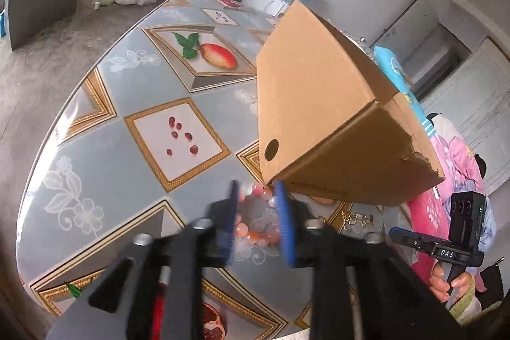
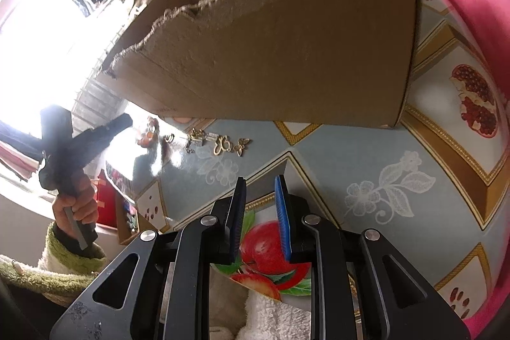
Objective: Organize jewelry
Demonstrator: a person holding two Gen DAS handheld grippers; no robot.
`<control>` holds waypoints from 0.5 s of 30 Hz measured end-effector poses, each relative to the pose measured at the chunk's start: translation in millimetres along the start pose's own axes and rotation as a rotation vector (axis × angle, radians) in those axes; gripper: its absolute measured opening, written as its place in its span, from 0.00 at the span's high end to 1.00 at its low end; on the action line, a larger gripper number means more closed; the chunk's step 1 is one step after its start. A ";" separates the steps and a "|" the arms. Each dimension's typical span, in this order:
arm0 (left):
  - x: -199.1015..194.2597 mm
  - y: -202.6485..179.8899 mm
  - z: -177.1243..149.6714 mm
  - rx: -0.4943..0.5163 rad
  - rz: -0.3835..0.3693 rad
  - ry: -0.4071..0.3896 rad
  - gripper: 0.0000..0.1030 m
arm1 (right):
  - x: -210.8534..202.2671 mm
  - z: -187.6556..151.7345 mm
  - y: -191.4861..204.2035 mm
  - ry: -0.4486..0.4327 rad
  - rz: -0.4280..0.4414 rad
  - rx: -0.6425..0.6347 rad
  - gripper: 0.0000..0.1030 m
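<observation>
Glossy blue-grey oilcloth printed with fruit panels covers the table (image 1: 105,123), and everything sits toward its near edge. On the left, the left gripper (image 1: 257,198) hangs just above a bracelet of pink and orange beads (image 1: 255,236), its blue-padded fingers (image 1: 283,222) spread to either side of the loop and not gripping it; that straddling pose reads as lining up a pinch, though motion blur hides whether the tips touch the cloth. Just beyond the bracelet stands a brown cardboard box (image 1: 318,104), one wall torn ragged along its top; from neither camera can the inside be seen, so whether any jewelry is already in it cannot be told. It is probably the place the pieces are meant to go (a judgement, given the task). Further right, a small scatter of gold charms (image 2: 220,144), including butterfly shapes and a bit of chain, lies on the cloth close to the box's near wall. At the right, the right gripper (image 2: 260,196) hovers over a printed red apple near the table's edge, fingers parted and holding nothing, well apart from the charms.
</observation>
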State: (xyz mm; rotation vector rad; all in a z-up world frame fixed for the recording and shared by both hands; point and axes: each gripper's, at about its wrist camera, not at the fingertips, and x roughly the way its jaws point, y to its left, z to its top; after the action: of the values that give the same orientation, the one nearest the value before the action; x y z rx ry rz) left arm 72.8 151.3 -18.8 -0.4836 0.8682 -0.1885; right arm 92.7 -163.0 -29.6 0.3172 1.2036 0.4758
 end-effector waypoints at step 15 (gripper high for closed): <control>0.8 -60.2 11.4 0.197 0.015 -0.074 0.58 | -27.9 36.0 -7.0 -0.182 0.083 0.071 0.81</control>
State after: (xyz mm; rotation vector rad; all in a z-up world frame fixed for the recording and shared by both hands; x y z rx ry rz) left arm 84.1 102.1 15.9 -0.2982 0.7714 -0.2380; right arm 120.1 -182.8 1.7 0.4632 1.0349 0.4663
